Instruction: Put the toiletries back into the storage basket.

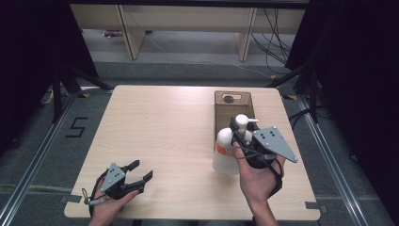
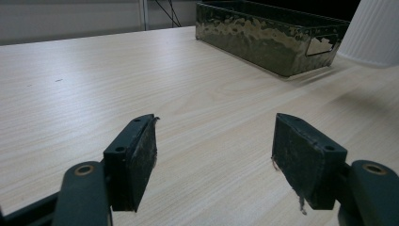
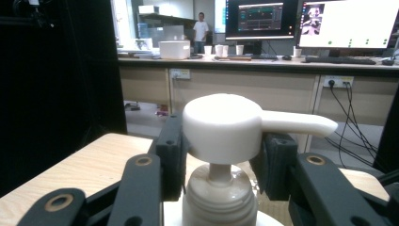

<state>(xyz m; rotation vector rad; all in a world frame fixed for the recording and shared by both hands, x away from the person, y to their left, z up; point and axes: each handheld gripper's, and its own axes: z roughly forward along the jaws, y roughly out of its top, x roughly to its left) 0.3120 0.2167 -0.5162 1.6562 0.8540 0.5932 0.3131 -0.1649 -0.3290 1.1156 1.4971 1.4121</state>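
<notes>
Clamping the pump bottle (image 1: 227, 150) by its head, the right hand-held gripper (image 1: 241, 136) carries it upright toward the bin (image 1: 234, 106) at twelve o'clock; the left hand-held gripper (image 1: 137, 174) idles wide open, empty.

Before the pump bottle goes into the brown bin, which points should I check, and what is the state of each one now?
1. Right claw closed on the pump bottle at its pump head: ok, the pads press on both sides.
2. Bottle upright: ok.
3. Bottle lifted off the table: cannot tell.
4. Brown bin has room: ok, its open part looks free; the near end is hidden behind the bottle.
5. Left claw out of the way: ok, it is open with nothing in it, at the near left of the table.
6. Spout clear of the pads: ok, it points sideways past one.
</notes>
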